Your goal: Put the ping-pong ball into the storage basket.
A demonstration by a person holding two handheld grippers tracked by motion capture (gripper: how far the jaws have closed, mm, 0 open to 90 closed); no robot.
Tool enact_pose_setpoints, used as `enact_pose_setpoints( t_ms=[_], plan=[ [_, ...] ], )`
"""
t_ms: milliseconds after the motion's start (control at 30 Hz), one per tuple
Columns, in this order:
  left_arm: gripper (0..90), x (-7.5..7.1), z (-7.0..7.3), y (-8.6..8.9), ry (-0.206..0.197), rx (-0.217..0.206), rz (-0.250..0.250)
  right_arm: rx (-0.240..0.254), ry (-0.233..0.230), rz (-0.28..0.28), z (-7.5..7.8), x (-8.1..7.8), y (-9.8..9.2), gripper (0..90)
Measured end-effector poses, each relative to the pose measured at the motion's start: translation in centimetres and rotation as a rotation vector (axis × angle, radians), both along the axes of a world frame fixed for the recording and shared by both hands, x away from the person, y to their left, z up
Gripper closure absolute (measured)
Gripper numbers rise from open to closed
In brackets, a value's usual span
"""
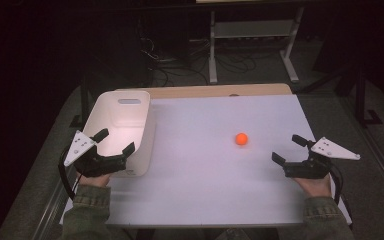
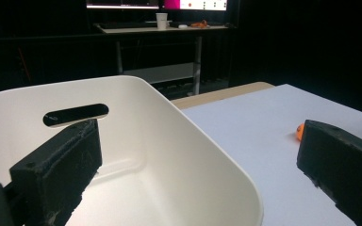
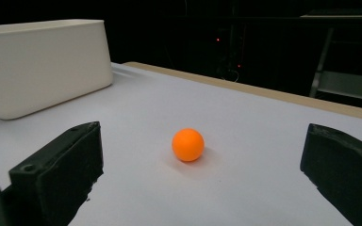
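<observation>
A small orange ball (image 1: 241,138) rests on the white table top (image 1: 205,170), right of centre. In the right gripper view the orange ball (image 3: 187,144) lies a short way ahead, between the two jaws. My right gripper (image 1: 288,148) is open, low over the table at the right, pointing toward the ball. A white plastic bin (image 1: 120,125) with a handle slot stands at the left. My left gripper (image 1: 114,141) is open over the bin's near right rim. The bin (image 2: 136,155) is empty inside, and a sliver of the ball (image 2: 300,132) peeks past the right jaw.
A wooden strip (image 1: 215,91) edges the table's far side. Beyond it are a white shelf frame (image 1: 250,30) and cables on the dark floor. A desk with a cup (image 2: 161,20) and screens stands far back.
</observation>
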State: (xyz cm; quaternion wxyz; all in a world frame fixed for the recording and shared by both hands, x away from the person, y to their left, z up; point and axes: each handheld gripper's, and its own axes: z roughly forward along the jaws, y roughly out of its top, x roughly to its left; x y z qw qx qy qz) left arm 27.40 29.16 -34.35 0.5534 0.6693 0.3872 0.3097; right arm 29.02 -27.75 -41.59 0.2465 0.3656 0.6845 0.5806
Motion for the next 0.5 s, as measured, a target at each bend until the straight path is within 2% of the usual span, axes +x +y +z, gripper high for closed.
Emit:
enact_pose_setpoints(
  t_ms=[367,500],
  plan=[
    [0.8,0.02,0.05,-0.23,-0.002,0.005,-0.004,-0.007,0.01,-0.003,0.22,-0.12,-0.11,0.0],
    [3.4,0.01,0.19,-0.29,-0.011,0.012,-0.016,-0.005,0.033,0.001,0.01,-0.23,0.04,0.0]
  ],
)
